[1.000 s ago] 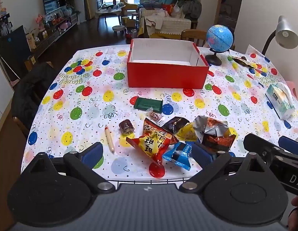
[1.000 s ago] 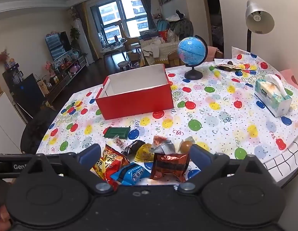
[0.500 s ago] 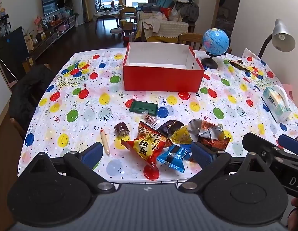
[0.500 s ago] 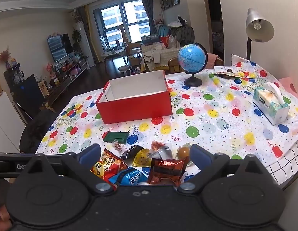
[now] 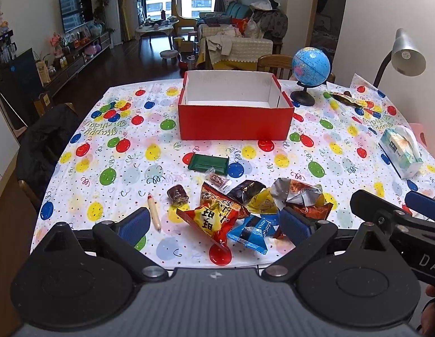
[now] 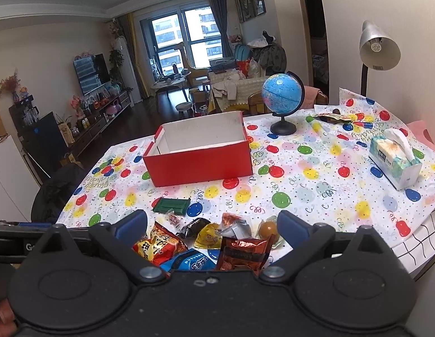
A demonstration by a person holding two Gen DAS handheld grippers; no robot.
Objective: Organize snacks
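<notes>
Lying crosswise, the red box (image 5: 234,122) shows its long side to both spread grippers.

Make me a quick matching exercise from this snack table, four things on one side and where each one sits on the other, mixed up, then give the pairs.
Things:
1. red box
2. globe
3. tissue pack
4. green packet

Places:
A. at the table's right side
B. just in front of the red box
C. at the box's far right corner
D. mid-table, beyond the snack pile

Pairs: 1-D, 2-C, 3-A, 4-B
</notes>
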